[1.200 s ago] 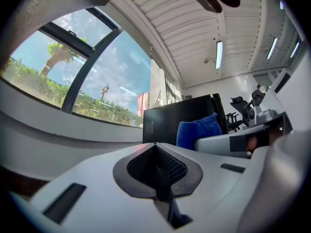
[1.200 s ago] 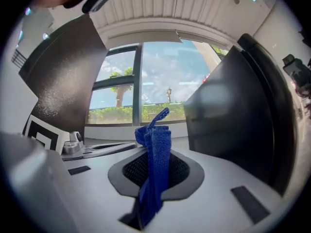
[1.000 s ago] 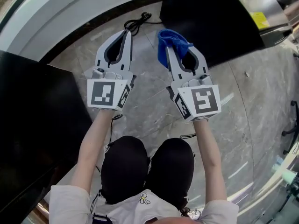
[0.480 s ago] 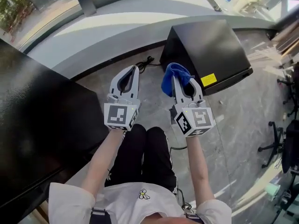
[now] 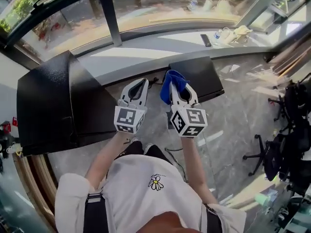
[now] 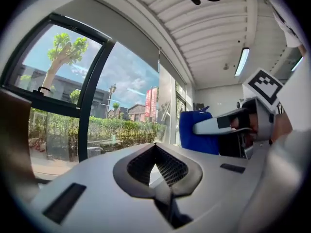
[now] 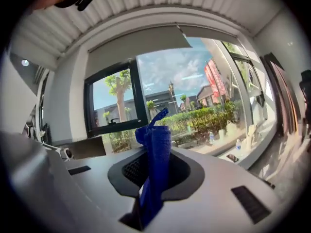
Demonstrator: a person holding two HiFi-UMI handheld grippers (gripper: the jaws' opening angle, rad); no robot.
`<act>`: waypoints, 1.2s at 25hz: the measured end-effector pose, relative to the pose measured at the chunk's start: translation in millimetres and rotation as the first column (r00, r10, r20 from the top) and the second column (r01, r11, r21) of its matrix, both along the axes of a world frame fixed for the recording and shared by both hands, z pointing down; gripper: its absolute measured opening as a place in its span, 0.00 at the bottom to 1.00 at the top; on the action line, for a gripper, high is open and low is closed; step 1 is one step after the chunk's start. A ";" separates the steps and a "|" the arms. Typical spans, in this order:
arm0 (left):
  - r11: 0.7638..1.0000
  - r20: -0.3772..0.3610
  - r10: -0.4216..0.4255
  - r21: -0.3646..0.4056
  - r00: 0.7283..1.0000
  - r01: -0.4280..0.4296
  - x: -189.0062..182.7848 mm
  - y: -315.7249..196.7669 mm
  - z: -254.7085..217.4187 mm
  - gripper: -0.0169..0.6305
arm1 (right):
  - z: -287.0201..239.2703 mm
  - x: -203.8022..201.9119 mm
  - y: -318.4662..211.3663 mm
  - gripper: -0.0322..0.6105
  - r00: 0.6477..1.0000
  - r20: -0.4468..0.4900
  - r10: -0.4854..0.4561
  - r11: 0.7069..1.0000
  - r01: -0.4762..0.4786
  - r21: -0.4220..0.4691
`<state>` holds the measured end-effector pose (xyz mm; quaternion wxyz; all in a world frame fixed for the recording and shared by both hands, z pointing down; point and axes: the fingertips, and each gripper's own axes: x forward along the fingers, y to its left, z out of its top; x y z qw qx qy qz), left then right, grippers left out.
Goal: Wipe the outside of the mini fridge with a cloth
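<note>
The mini fridge (image 5: 200,77) is a black box on the floor below the window ledge; in the head view it lies just beyond and right of my right gripper. That right gripper (image 5: 176,84) is shut on a blue cloth (image 5: 170,83), which bunches up out of the jaws (image 7: 156,149). The right gripper view shows it raised and pointing toward the windows, away from the fridge. My left gripper (image 5: 143,82) is held level beside it, shut, with nothing between its jaws (image 6: 155,148). The left gripper view shows the cloth (image 6: 196,136) in the right gripper (image 6: 221,125).
A large black cabinet (image 5: 48,101) fills the left side. A black cable (image 5: 154,81) lies on the stone floor between cabinet and fridge. The curved window ledge (image 5: 146,45) carries a phone and bottles. Office chairs (image 5: 286,130) stand at the right.
The head camera has risen well above the floor, so both grippers and the fridge look smaller and more of the room shows. Both grippers stay side by side, raised toward the windows, their hold unchanged.
</note>
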<state>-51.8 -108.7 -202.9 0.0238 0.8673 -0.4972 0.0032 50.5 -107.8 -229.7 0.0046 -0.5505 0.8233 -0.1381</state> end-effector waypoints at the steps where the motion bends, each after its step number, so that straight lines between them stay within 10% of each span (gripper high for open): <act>1: 1.000 -0.018 0.002 0.006 1.000 -0.002 2.5 2.6 -19.5 0.03 | -20.3 -5.2 5.6 0.15 1.000 -0.007 -0.012 1.000 0.013 0.027; 7: 0.997 -0.002 0.021 0.070 1.000 -0.021 11.1 16.2 -58.5 0.03 | -58.2 -6.4 28.3 0.15 0.997 -0.083 -0.001 0.987 0.014 0.161; 30: 0.999 -0.004 0.041 0.004 0.999 -0.041 4.2 58.3 -53.0 0.03 | -8.3 21.2 92.8 0.15 0.993 -0.073 0.090 0.992 -0.083 0.091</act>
